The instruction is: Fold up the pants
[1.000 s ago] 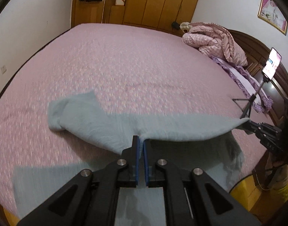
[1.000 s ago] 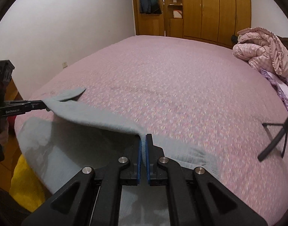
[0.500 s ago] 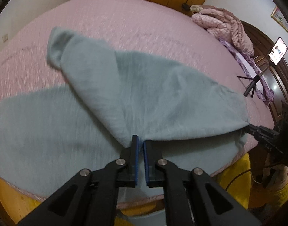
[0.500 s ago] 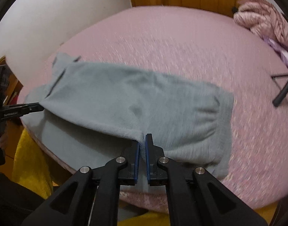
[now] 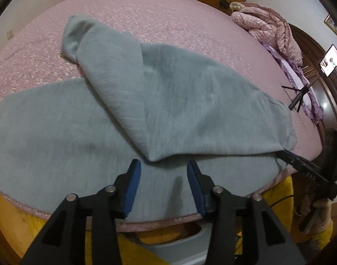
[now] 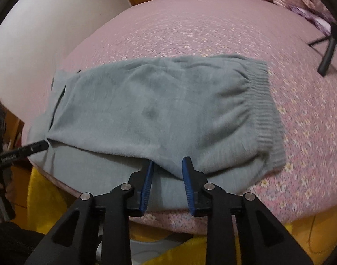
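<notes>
The grey-green fleece pants point(image 5: 168, 101) lie on the pink bed point(image 5: 168, 17) near its front edge, one leg folded over the other. My left gripper point(image 5: 163, 165) is open, its blue pads point(image 5: 133, 176) either side of the folded edge's corner, holding nothing. In the right wrist view the pants point(image 6: 159, 110) show their ribbed waistband point(image 6: 265, 110) at the right. My right gripper point(image 6: 167, 162) is open with the fabric edge lying between its pads. The right gripper's tip shows in the left wrist view point(image 5: 287, 155), and the left gripper's tip in the right wrist view point(image 6: 39, 146).
A pink quilt point(image 5: 270, 22) is bundled at the bed's far right corner. A phone on a tripod point(image 5: 329, 57) stands to the right of the bed, with a leg on the bedspread point(image 6: 327, 50). Wooden wardrobes line the far wall. Yellow clothing point(image 6: 42, 190) is below the bed edge.
Both grippers carried the pant leg over and down onto the other leg, then opened and let go of the fabric. The pants now lie folded lengthwise on the bed.
</notes>
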The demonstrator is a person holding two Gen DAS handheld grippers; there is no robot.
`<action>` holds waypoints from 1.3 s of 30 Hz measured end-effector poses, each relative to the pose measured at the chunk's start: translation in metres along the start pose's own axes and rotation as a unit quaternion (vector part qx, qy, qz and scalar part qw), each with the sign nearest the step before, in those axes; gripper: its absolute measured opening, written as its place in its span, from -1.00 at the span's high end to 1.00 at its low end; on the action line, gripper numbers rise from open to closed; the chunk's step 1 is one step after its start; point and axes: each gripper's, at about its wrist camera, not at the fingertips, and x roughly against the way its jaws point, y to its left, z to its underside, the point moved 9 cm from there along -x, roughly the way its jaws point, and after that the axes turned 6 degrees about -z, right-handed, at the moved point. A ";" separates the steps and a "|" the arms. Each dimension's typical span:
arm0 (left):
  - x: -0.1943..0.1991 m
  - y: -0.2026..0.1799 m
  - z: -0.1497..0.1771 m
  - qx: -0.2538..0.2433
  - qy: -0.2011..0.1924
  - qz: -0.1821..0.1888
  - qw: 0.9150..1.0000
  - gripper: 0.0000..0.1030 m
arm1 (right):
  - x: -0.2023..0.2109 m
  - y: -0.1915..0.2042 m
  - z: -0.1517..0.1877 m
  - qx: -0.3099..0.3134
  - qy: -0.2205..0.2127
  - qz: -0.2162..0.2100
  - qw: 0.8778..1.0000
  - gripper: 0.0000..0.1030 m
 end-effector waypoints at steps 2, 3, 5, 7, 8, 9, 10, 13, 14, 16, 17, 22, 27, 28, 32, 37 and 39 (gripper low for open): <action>0.003 0.003 0.002 0.008 0.000 0.003 1.000 0.11 | 0.009 -0.005 -0.001 -0.015 -0.001 0.000 1.000 0.43; 0.005 0.006 0.003 0.017 -0.001 0.011 1.000 0.10 | 0.013 -0.007 -0.004 -0.023 -0.002 0.000 1.000 0.43; 0.006 0.009 0.001 0.031 -0.005 0.021 0.999 0.06 | 0.023 -0.013 0.000 -0.037 -0.009 0.000 0.999 0.42; 0.006 0.015 -0.003 0.047 -0.008 0.024 0.999 0.05 | 0.032 -0.020 0.000 -0.053 -0.018 0.001 0.998 0.37; 0.007 0.017 -0.004 0.053 -0.009 0.023 0.998 0.05 | 0.039 -0.025 -0.002 -0.066 -0.024 0.005 0.998 0.30; 0.007 0.021 -0.007 0.062 -0.012 0.022 0.998 0.05 | 0.044 -0.027 -0.006 -0.076 -0.028 0.005 0.997 0.27; 0.008 0.026 -0.011 0.070 -0.016 0.018 0.997 0.05 | 0.052 -0.032 -0.014 -0.093 -0.035 0.005 0.995 0.26; 0.009 0.031 -0.022 0.080 -0.028 0.012 0.996 0.05 | 0.070 -0.047 -0.023 -0.137 -0.055 0.000 0.989 0.24; 0.009 0.033 -0.026 0.084 -0.031 0.012 0.996 0.05 | 0.074 -0.051 -0.028 -0.149 -0.059 -0.001 0.987 0.23; 0.008 0.032 -0.031 0.087 -0.033 0.011 0.996 0.05 | 0.083 -0.059 -0.039 -0.188 -0.066 -0.012 0.980 0.21; 0.006 0.033 -0.033 0.088 -0.033 0.012 0.996 0.05 | 0.087 -0.066 -0.039 -0.198 -0.068 -0.017 0.978 0.21; -0.006 0.030 -0.039 0.094 -0.026 0.011 0.995 0.05 | 0.093 -0.079 -0.058 -0.233 -0.066 -0.032 0.970 0.21; -0.018 0.034 -0.042 0.094 -0.027 -0.020 0.995 0.05 | 0.100 -0.081 -0.083 -0.234 -0.064 -0.028 0.970 0.21; -0.020 0.033 -0.043 0.098 -0.027 -0.022 0.995 0.05 | 0.101 -0.079 -0.087 -0.232 -0.065 -0.027 0.970 0.21; -0.021 0.027 -0.046 0.097 -0.032 -0.020 0.995 0.09 | 0.106 -0.066 -0.107 -0.226 -0.066 -0.022 0.972 0.21; -0.020 0.022 -0.051 0.080 -0.043 -0.025 0.996 0.78 | 0.109 -0.051 -0.114 -0.221 -0.069 -0.013 0.973 0.22; -0.013 0.023 -0.053 0.085 -0.051 -0.016 0.995 0.86 | 0.109 -0.045 -0.110 -0.207 -0.072 -0.004 0.976 0.34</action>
